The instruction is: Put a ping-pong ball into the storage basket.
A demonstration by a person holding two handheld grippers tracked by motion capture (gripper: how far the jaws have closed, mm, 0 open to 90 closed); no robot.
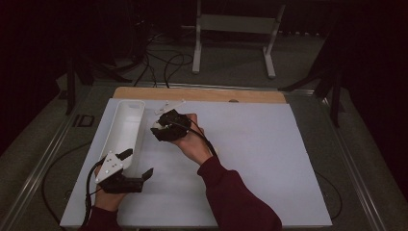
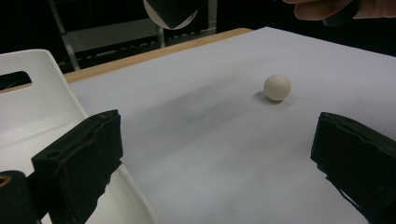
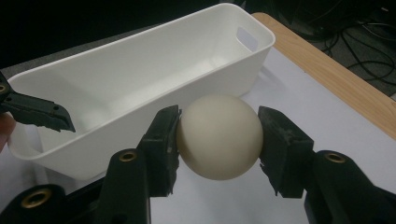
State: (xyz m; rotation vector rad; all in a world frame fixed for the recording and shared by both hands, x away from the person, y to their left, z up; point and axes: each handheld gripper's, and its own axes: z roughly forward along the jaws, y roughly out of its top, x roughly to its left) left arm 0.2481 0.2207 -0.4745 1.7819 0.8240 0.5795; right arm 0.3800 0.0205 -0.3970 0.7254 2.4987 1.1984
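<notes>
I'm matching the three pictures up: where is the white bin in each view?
High view: white bin left of centre, running away from the person.
Left gripper view: at the left edge.
Right gripper view: across the upper middle, behind the held ball.
Shared landmark: the table's wooden edge.

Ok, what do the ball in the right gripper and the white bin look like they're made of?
Ball: cream, matte, seamless, probably plastic or wood; can't tell which. Bin: white moulded plastic by the look, with thin smooth walls, rounded corners, a cut-out handle and a slight sheen.
</notes>
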